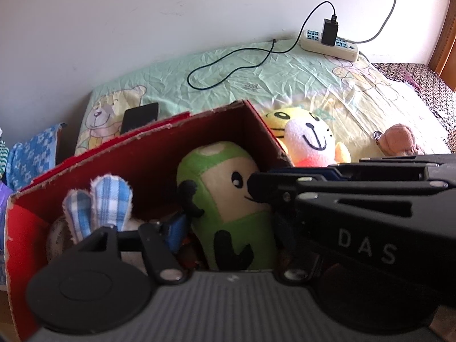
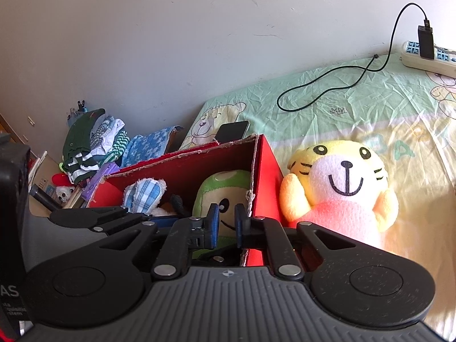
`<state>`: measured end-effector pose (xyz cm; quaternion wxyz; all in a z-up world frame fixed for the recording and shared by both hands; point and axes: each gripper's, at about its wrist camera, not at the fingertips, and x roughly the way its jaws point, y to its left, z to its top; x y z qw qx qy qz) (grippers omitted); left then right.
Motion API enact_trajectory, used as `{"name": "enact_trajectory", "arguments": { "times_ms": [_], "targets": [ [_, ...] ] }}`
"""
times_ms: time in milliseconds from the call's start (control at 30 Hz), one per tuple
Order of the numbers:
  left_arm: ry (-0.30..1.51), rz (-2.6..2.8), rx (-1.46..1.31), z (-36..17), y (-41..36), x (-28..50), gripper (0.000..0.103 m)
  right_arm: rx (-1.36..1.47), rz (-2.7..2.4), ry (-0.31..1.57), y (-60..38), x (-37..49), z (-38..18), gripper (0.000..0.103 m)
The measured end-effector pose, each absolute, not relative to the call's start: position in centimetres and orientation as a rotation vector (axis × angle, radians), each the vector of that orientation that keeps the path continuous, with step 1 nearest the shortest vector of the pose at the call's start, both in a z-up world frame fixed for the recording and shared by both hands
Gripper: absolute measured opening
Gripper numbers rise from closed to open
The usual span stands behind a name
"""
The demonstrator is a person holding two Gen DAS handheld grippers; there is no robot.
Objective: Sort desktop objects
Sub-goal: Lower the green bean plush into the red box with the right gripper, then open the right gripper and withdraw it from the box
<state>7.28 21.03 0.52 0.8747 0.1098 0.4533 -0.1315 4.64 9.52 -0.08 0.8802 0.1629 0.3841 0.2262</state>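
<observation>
A red cardboard box [image 1: 159,154] stands on the bed and holds a green plush [image 1: 228,199] and a toy with blue checked ears [image 1: 99,202]. The box [image 2: 265,171] and green plush [image 2: 219,188] also show in the right wrist view. A yellow tiger plush [image 2: 342,188] lies just right of the box; it also shows in the left wrist view [image 1: 307,136]. My left gripper [image 1: 216,228] hangs over the box, jaws wide apart around the green plush. My right gripper [image 2: 226,222] sits at the box's near right edge, its blue pads [image 2: 214,222] a narrow gap apart with nothing between them.
A black phone [image 1: 139,116], a black cable [image 1: 233,65] and a power strip [image 1: 330,42] lie on the green sheet. A small brown plush [image 1: 399,139] lies at the right. Folded clothes [image 2: 91,145] are piled left of the bed.
</observation>
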Motion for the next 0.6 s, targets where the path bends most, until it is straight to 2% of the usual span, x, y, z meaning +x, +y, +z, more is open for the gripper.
{"name": "enact_trajectory", "arguments": {
  "times_ms": [200,367,600],
  "targets": [
    [0.955,-0.278,0.255,0.8,20.9,6.5,0.067,0.355,0.440,0.812,9.6,3.8,-0.2,0.011],
    [0.973,-0.278,0.258,1.1,21.1,6.2,0.074,0.404,0.420,0.819,9.4,3.2,-0.3,0.013],
    [0.968,-0.231,0.262,2.0,21.1,5.9,0.075,0.495,0.467,0.834,8.2,3.4,-0.5,0.017]
  ]
}}
